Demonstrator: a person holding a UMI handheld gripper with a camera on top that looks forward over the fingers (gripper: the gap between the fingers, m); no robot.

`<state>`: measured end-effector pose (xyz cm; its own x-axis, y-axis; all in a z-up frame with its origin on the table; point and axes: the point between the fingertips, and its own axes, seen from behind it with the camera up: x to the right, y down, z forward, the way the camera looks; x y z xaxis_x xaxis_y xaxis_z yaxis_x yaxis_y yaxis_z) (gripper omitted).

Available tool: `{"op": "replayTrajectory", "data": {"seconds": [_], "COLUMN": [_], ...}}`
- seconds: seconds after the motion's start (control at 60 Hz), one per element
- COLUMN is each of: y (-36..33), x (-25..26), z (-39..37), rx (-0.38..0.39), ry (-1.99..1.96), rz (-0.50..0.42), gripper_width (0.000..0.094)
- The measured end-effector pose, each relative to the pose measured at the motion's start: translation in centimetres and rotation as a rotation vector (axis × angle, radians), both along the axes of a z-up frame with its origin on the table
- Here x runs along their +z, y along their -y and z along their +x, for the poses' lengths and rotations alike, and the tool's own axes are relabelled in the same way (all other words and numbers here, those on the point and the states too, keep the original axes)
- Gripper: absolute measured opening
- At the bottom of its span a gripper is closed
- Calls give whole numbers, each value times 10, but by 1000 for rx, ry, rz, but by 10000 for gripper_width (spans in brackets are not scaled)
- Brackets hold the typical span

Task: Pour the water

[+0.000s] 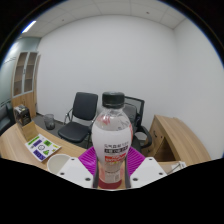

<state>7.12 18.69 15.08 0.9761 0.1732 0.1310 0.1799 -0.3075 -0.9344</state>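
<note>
- One clear plastic bottle (pixel 112 140) with a black cap and a pink-and-white label stands upright between the two fingers.
- One gripper (pixel 111 168): its two white fingers (pixel 70 168) close on the bottle from either side, the pink pads pressed to its label.
- One wooden desk (pixel 30 150) lies beyond the fingers, bearing one green and white leaflet (pixel 42 149).
- Two black office chairs (pixel 80 115) stand behind the bottle, well apart from it, near the white wall.
- One tall cabinet (pixel 27 80) stands against the wall beside the desk.
</note>
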Motion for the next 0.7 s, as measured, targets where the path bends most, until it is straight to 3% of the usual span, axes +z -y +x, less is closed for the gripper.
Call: {"op": "replayTrajectory", "data": {"seconds": [0.267, 0.3, 0.433, 0.567, 0.6, 0.667, 0.7], "y": [-19, -20, -20, -20, -18, -13, -9], "x": [-78, -75, -77, -78, -80, -79, -75], "z": [1, 3, 7, 4, 4, 6, 8], "rx": [13, 13, -9, 2, -5, -9, -18], "ry": [-77, -94, -138, -108, -95, -84, -78], "rz": [-61, -25, -25, -45, -64, -90, -96], "gripper_width": [357, 359, 380, 525, 600, 872, 851]}}
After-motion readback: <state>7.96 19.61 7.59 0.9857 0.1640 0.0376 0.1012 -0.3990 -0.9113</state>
